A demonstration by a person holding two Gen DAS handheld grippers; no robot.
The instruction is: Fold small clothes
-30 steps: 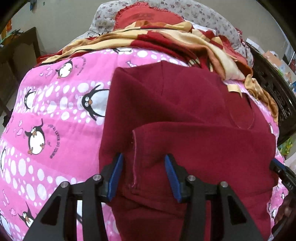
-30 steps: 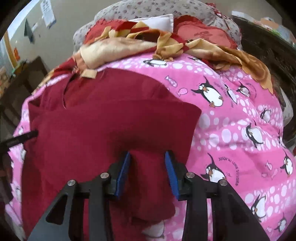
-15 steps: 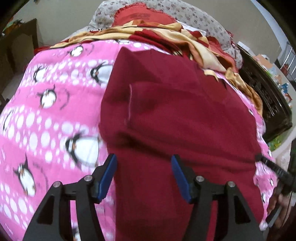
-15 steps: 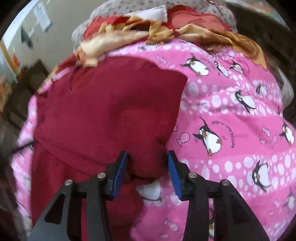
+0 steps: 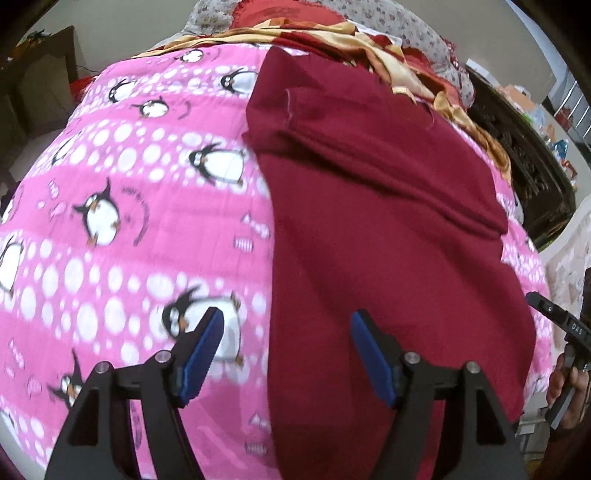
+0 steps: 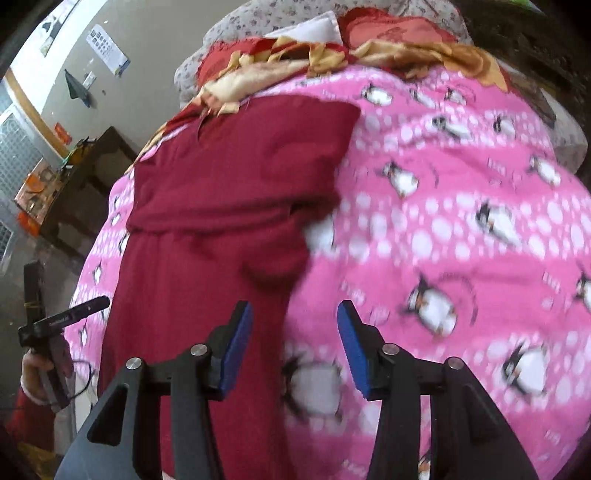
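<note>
A dark red garment [image 5: 388, 221] lies on a pink penguin-print blanket [image 5: 110, 229], its top part folded down over the body with a fold line across. In the right wrist view the same red garment [image 6: 207, 236] fills the left half. My left gripper [image 5: 286, 343] hovers above the garment's left edge, its jaws opening, nothing between the blue pads. My right gripper [image 6: 293, 334] hangs over the garment's right edge and the blanket [image 6: 461, 229], its jaws also opening and holding nothing.
A rumpled red-and-tan cloth [image 5: 369, 44] and floral pillows [image 6: 258, 22] lie at the bed's far end. Dark wooden furniture [image 5: 524, 147] stands right of the bed; a dark table [image 6: 85, 177] stands left. A hand [image 5: 565, 384] holds the other gripper's handle.
Both grippers let go of the folded-over red cloth and drew back toward the garment's near end, jaws spreading. The garment's top part now lies folded down.
</note>
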